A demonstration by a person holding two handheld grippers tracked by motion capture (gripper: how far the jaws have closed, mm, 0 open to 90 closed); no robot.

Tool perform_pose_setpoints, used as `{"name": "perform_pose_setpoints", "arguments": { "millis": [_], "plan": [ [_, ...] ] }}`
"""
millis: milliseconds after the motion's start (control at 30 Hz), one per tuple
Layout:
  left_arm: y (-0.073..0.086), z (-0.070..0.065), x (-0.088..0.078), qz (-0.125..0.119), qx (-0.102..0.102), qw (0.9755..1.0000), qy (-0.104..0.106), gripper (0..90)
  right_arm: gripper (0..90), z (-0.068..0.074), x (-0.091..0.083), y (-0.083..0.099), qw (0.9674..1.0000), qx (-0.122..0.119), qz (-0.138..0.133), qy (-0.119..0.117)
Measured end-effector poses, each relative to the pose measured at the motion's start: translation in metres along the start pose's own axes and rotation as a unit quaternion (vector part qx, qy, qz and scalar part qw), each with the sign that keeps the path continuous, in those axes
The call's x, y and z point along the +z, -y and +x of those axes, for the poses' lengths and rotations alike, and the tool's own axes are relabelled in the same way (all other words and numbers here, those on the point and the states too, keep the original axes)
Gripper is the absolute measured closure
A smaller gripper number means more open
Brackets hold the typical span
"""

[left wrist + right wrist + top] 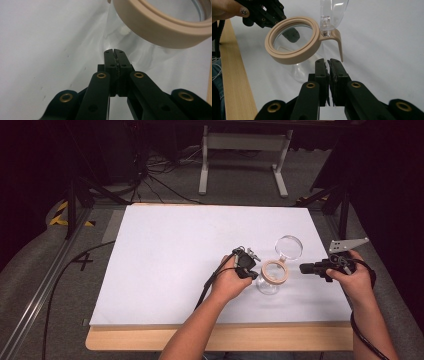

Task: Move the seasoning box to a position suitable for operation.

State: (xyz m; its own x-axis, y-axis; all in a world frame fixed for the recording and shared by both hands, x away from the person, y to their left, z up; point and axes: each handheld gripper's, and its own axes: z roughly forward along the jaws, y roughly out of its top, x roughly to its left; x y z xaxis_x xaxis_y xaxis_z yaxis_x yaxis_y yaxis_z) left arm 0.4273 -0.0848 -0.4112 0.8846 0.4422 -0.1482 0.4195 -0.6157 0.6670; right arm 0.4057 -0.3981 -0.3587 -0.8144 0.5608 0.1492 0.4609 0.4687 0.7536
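White tabletop: both grippers, left and right, pinched together empty beside the beige-rimmed glass jar; one nudge could topple it.

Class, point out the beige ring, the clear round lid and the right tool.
beige ring (pixel 287 56): right gripper view, front rim.
clear round lid (pixel 288 247): high view, centre.
right tool (pixel 303 268): high view, jaw tips.

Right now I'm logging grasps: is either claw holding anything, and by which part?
Nothing is held. The left claw is shut and empty just short of the glass jar; the right claw is shut and empty below the beige-rimmed lid.
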Motion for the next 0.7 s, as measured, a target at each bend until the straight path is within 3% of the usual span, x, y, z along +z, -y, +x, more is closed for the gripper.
{"name": "perform_pose_setpoints", "arguments": {
  "millis": [200, 267, 700],
  "plan": [
    [0.001, -0.008, -0.001, 0.012, 0.006, 0.9999, 0.006, 89.6, 85.6, 0.001, 0.001, 0.0, 1.0, 0.0, 0.002, 0.002],
    [0.001, -0.011, -0.001, 0.017, 0.021, 0.9996, 0.006, 89.6, 85.6, 0.0, 0.001, 0.0, 1.0, 0.0, 0.002, 0.001],
    [-0.003, -0.025, 0.004, 0.034, 0.048, 0.998, 0.021, 89.5, 85.4, 0.001, -0.003, 0.004, 1.0, 0.002, 0.0, 0.006]
  ]
}}
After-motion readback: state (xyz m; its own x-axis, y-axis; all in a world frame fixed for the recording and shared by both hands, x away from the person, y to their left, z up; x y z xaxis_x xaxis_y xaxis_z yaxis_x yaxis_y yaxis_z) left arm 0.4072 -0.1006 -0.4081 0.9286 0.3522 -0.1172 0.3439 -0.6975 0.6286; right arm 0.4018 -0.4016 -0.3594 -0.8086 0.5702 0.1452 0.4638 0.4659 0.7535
